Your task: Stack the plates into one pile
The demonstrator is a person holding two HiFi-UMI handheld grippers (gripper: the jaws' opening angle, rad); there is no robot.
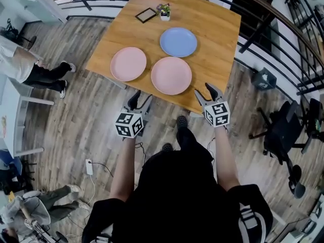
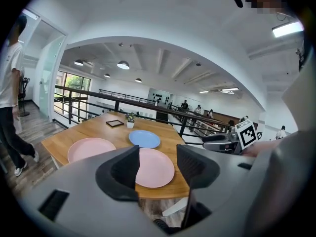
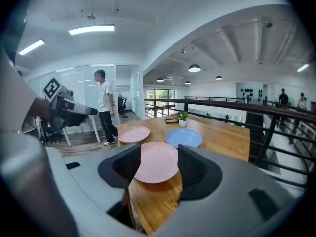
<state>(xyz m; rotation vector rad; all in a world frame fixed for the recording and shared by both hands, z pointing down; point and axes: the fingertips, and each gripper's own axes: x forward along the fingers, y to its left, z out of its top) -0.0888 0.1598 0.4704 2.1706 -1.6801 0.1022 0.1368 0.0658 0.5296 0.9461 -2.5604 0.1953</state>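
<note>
Left gripper (image 1: 140, 101), right gripper (image 1: 206, 92): jaws apart, empty, short of the table (image 1: 212, 29) edge. Near pink plate (image 1: 171, 75) just ahead between them; far pink plate (image 1: 128, 64) ahead-left; blue plate (image 1: 178, 42) beyond. Risk: low rims may slip the jaws and skid.

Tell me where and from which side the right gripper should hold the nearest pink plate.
Probably by its near rim, coming in low from the person's side: the nearest pink plate lies flat on the table, so only the thin rim offers a bite, and that part is closest to the open right gripper.
</note>
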